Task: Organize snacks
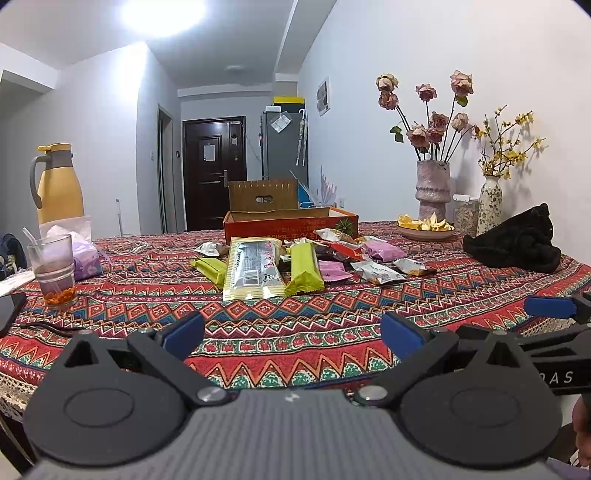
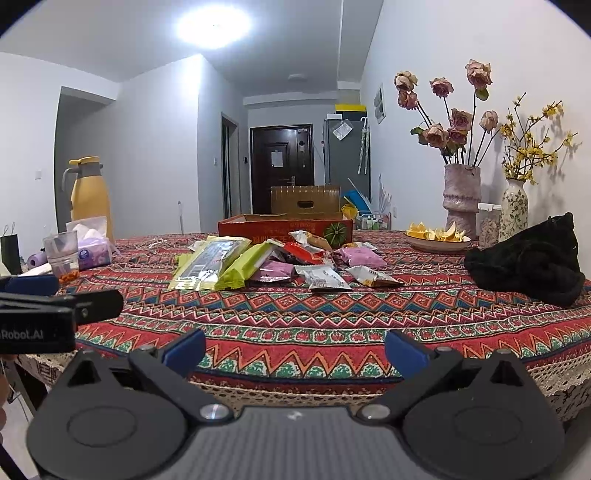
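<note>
Left wrist view: left gripper point(image 1: 291, 334) and right gripper point(image 2: 295, 349) both gape, empty, above the patterned tablecloth point(image 1: 295, 332). Snack packets point(image 1: 280, 262), green, pink and silver, lie heaped at twelve o'clock before an orange box point(image 1: 288, 221); beyond, a dark door point(image 1: 214, 170).

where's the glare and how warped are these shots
Left wrist view: ceiling light blown out white, corners vignetted black, far table edge bowed. Right wrist view: same light blown out, tablecloth curving by fisheye; snack pile stays sharp and evenly lit.
</note>
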`<state>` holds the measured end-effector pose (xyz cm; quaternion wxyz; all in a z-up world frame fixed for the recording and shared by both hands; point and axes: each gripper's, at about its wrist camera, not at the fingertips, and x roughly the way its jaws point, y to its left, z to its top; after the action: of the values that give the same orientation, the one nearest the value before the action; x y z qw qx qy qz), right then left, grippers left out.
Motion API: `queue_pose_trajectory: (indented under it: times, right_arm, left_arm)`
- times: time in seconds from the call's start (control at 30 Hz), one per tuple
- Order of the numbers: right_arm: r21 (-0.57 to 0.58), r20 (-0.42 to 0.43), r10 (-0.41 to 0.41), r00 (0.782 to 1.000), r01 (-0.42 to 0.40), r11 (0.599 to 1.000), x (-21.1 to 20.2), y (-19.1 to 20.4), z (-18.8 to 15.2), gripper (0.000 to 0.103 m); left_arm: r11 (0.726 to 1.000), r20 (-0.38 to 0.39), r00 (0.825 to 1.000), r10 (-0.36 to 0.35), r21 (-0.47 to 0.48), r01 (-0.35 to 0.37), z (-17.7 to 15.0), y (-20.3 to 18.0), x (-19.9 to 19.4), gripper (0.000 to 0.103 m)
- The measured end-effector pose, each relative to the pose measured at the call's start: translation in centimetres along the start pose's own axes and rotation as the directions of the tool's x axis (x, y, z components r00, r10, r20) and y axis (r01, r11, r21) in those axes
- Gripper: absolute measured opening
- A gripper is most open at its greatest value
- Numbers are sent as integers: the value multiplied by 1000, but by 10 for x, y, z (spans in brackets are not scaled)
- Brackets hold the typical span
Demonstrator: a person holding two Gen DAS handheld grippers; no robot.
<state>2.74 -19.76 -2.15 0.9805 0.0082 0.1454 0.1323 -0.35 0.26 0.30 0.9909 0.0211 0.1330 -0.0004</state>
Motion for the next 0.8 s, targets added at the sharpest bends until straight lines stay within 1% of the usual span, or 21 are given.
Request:
queue_pose_trajectory:
  times: [0.8]
  right_arm:
    - [-6, 3, 3, 1000, -3, 1000, -1, 1, 0, 103]
  left_arm:
    - [1000, 4, 1000, 6, -1, -6, -1, 0, -1, 103]
